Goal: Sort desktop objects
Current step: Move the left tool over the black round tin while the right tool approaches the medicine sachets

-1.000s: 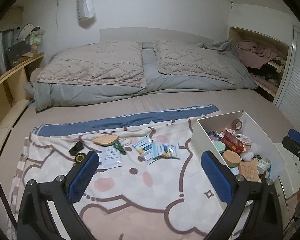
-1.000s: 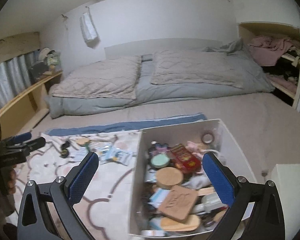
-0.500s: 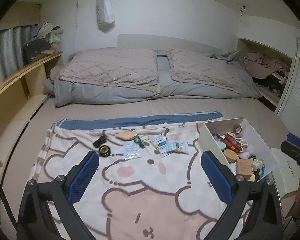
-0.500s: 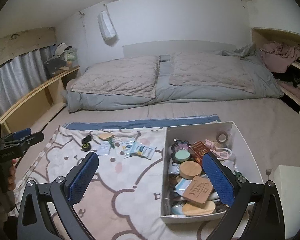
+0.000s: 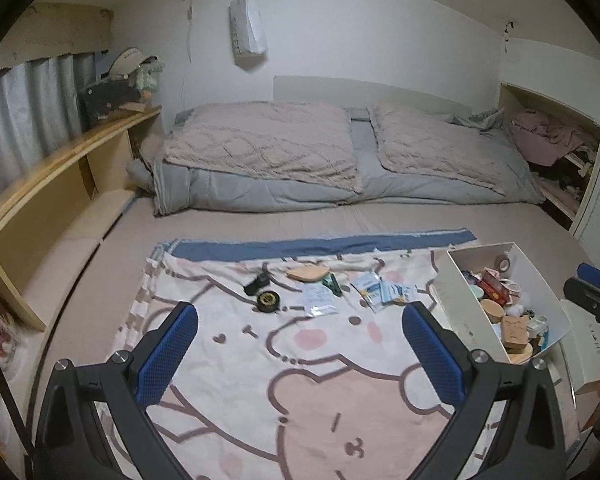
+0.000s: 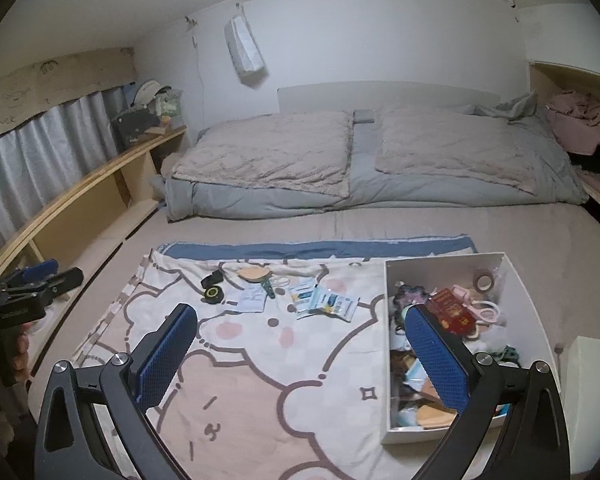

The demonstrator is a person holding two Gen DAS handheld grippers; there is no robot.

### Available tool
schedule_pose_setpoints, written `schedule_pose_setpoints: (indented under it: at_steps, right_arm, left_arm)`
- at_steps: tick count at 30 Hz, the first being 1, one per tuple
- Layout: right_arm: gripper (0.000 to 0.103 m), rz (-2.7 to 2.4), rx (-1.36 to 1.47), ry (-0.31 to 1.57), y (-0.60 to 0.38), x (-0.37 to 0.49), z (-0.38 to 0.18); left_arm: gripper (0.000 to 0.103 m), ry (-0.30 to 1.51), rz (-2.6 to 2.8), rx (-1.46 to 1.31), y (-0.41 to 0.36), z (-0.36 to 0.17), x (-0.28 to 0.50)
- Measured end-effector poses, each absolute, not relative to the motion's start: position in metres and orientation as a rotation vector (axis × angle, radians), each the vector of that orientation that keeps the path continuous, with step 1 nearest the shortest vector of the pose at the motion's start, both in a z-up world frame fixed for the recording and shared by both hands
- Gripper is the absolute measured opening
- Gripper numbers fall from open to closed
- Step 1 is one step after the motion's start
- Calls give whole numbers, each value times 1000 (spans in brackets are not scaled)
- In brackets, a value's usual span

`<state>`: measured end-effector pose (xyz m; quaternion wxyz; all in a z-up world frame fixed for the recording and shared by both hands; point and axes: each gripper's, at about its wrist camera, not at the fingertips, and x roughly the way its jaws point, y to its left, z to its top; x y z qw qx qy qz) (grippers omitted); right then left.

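Observation:
A cartoon-print blanket [image 5: 300,364] [image 6: 260,364] lies spread on the bed. Near its far edge sit a black tape roll [image 5: 269,301] [image 6: 214,293], a small black object [image 5: 256,284], a tan wooden piece [image 5: 307,273] [image 6: 252,273], a green clip [image 5: 332,284] and several blue-and-white packets [image 5: 384,291] [image 6: 326,300]. A white box [image 5: 454,284] [image 6: 440,266] full of small items stands on the right. My left gripper [image 5: 300,356] hangs open above the blanket, holding nothing. My right gripper [image 6: 300,356] is open too, its right finger over the box.
Folded grey and beige quilts [image 5: 340,160] lie at the bed's head. A wooden shelf [image 5: 60,168] runs along the left wall. A white shoebox [image 6: 592,392] sits right of the box. Clothes fill an alcove [image 5: 548,140] at the right.
Both grippers have pulled back and risen away from the blanket and box, so the objects look smaller and farther. Both stay open and hold nothing.

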<state>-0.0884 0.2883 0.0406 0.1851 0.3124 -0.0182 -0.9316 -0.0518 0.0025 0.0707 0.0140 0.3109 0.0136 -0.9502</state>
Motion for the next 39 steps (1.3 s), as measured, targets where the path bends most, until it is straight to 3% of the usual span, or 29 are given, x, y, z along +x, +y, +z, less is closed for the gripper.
schedule_pose_setpoints:
  at_steps: [26,39]
  right_arm:
    - [103,-2530,1038,-10,204,-174,-14]
    - [103,-2490,1130,-66,185,-232,-44]
  left_arm:
    - [103,193,-2868,1040,-63,4,-165]
    - [103,171,-2781,1107,-61,-26,-204]
